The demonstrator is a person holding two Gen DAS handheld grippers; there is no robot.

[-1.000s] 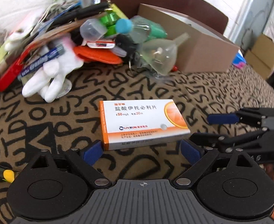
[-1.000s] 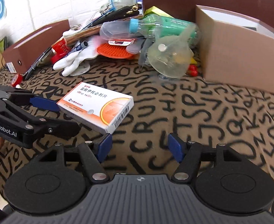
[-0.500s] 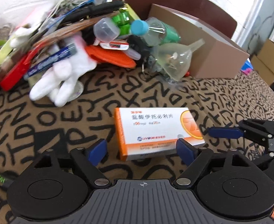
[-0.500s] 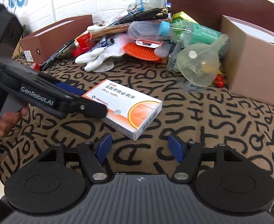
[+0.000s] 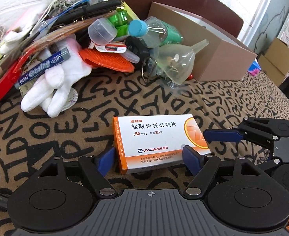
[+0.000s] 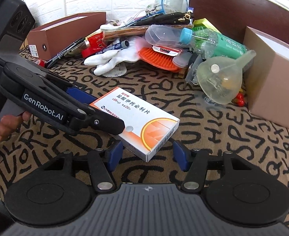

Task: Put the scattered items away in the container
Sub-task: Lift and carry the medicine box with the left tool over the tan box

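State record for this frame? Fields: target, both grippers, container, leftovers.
target: medicine box, on the letter-print cloth
left gripper: open, jaws just closing; box between them, one finger over its top
right gripper: open, jaws just closing; box corner between them, no contact
container: cardboard box, behind and to the right
leftovers: pile with white glove and funnel

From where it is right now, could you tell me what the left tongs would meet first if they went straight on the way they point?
Most likely the medicine box: it lies directly ahead of the left tongs, its near end already between their blue pads, on the lettered cloth. How much gap remains is unclear.
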